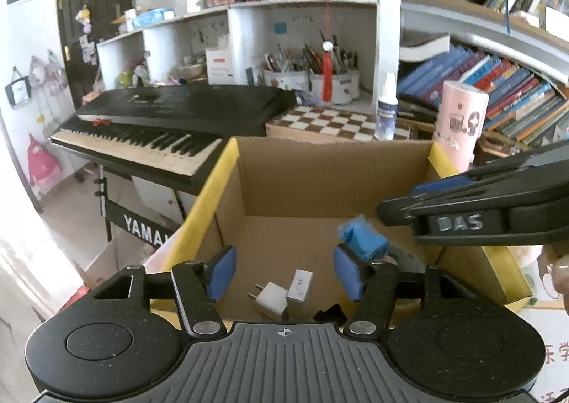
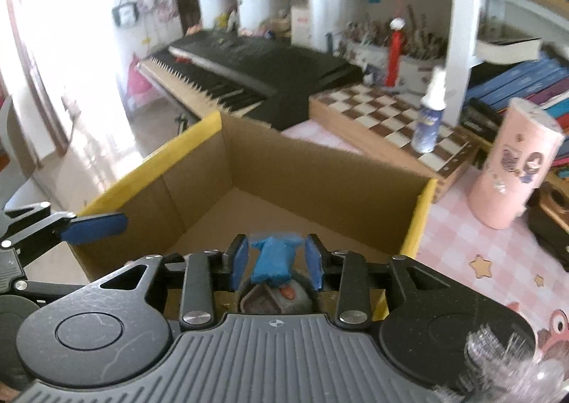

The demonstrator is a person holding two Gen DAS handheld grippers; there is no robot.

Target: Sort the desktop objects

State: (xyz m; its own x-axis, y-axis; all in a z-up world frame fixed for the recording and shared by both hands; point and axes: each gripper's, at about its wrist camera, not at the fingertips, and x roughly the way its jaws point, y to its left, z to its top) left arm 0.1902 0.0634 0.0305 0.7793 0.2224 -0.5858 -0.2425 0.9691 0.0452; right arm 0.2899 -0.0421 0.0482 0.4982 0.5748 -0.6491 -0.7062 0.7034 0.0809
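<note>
An open cardboard box (image 1: 320, 182) with yellow-taped rims fills the middle of both views. On its floor lie a white plug adapter (image 1: 272, 300), a small white box (image 1: 300, 284) and a blue lump (image 1: 364, 241). My left gripper (image 1: 286, 273) hangs over the box, open, with nothing between its blue pads. My right gripper (image 2: 277, 262) is over the box's right part, open a little. The blue lump (image 2: 274, 257) shows between its pads with a gap on each side, above a grey and red thing (image 2: 281, 296). The right gripper (image 1: 480, 211) reaches in from the right in the left wrist view.
Behind the box are a black keyboard (image 1: 160, 125), a chessboard (image 2: 391, 118) with a spray bottle (image 2: 430, 118) on it, and a pink cylinder (image 2: 512, 168). Shelves with books (image 1: 498, 90) and pen cups (image 1: 320, 75) stand at the back. A pink checked cloth (image 2: 462, 243) covers the desk.
</note>
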